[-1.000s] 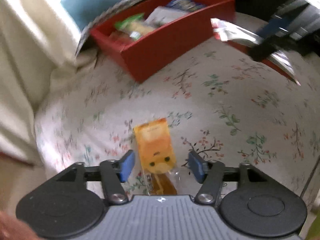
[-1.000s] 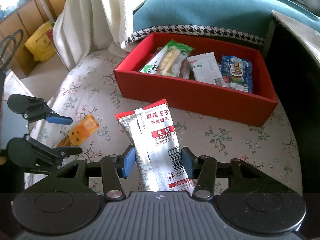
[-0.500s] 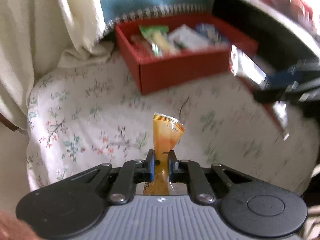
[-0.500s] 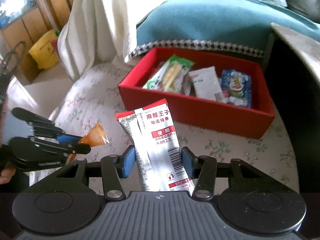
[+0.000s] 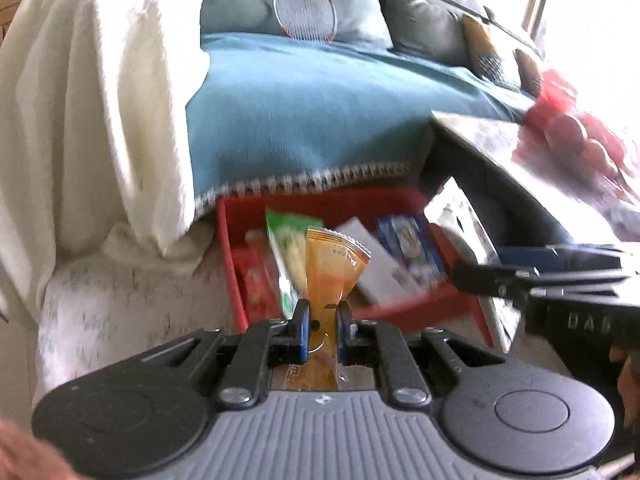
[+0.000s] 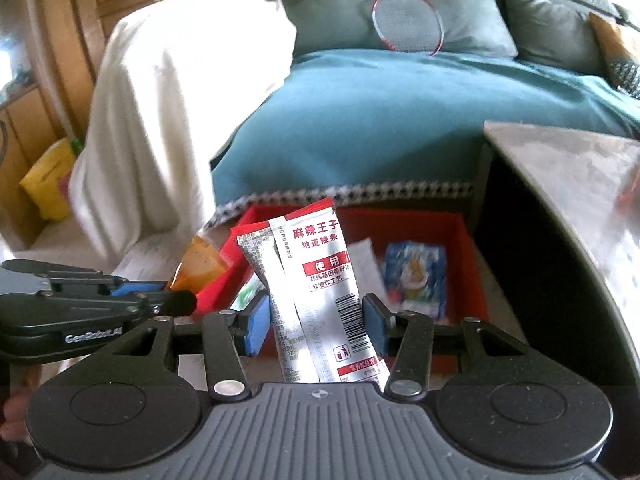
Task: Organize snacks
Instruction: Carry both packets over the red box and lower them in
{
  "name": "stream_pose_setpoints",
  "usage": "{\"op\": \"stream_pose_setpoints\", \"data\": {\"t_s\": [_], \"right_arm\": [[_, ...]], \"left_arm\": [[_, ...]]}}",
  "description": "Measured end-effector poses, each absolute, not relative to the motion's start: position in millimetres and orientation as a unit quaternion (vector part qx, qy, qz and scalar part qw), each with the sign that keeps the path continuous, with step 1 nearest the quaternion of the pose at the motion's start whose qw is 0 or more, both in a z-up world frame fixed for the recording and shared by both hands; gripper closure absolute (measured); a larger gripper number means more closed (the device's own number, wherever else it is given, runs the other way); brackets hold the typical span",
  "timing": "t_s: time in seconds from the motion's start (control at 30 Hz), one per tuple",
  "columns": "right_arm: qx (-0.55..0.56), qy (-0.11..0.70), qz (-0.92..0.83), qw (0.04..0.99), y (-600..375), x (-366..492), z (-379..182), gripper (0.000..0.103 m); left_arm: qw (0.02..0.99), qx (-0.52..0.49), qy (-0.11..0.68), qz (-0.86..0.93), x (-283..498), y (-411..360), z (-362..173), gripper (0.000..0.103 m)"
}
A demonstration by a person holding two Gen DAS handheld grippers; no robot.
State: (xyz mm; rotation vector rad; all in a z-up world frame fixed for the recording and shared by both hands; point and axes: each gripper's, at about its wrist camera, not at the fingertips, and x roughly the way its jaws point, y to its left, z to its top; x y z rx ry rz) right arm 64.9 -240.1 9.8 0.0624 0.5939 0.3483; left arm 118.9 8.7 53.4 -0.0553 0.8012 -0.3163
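Note:
My left gripper (image 5: 322,320) is shut on an orange snack packet (image 5: 330,272), which stands upright between the blue pads, lifted in front of the red box (image 5: 230,248). My right gripper (image 6: 314,320) is shut on silver and red snack sachets (image 6: 320,276), held upright near the box's front wall. From the right wrist view the left gripper (image 6: 176,294) with its orange packet (image 6: 198,266) hangs at the left by the red box (image 6: 472,256). Inside the box lie a green packet (image 5: 288,248), a white packet (image 5: 380,264) and a blue packet (image 6: 416,276).
The box sits on a flowered cushion (image 5: 120,300). Behind it are a teal blanket (image 5: 312,120) and a white cloth (image 5: 92,112). A dark table with a marble top (image 6: 568,184) stands at the right. A racket (image 6: 408,20) leans on grey sofa cushions.
The left gripper shut on the orange packet and lifted it off the cushion toward the box. The right gripper rose with its sachets and moved closer to the box.

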Motion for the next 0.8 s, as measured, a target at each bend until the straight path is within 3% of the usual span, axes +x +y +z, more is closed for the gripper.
{"op": "stream_pose_setpoints", "data": {"t_s": [0.5, 0.8], "right_arm": [[0.032, 0.323, 0.130, 0.937, -231.4, 176.6, -29.2, 0.046], [0.043, 0.321, 0.118, 0.939, -233.5, 176.5, -33.4, 0.036]], "left_arm": [[0.905, -0.004, 0.408, -0.117, 218.3, -36.1, 3.8, 0.093], [0.905, 0.008, 0.414, -0.096, 209.7, -35.7, 1.9, 0.079]]}}
